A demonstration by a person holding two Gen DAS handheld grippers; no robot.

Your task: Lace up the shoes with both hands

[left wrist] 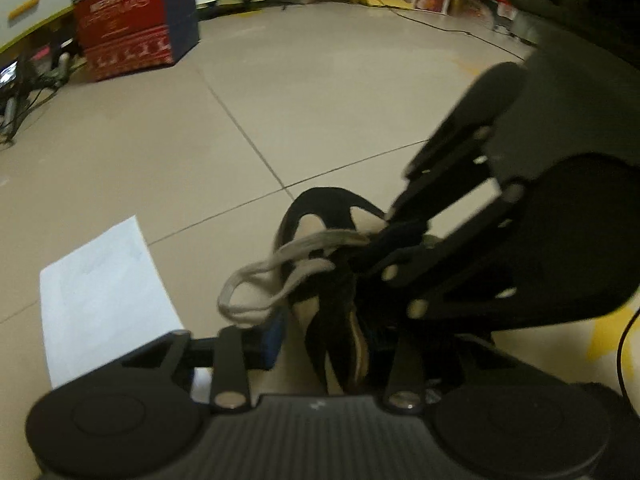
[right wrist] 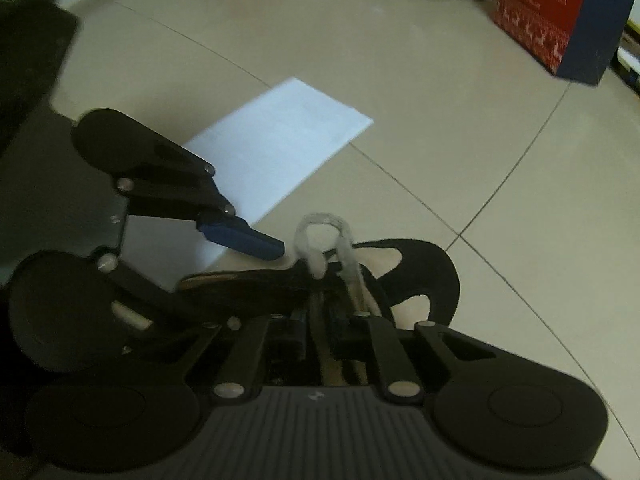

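1. Step: forming the bow loop. The shoe (left wrist: 320,208) is sitting on the tile floor (left wrist: 320,100), and its lace (left wrist: 248,280) is looping off to one side.
2. R gripper (right wrist: 332,312): nearly closed, apparently pinching a lace strand.
3. L gripper (left wrist: 336,344): partly open and straddling the shoe's tongue; can't tell if it's gripping.
4. Next, probably: L needs to be grabbing the loose loop while R is keeping tension.
5. Xmas box (left wrist: 124,32): standing well apart, contents not showing.

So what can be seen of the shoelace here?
The shoelace is a pale grey-white flat cord, woven by the look of it. It forms a slack loop hanging off the side of the black and beige shoe on the tiled floor. In the right wrist view the loop stands up over the shoe. Whether either tool grips it cannot be told.
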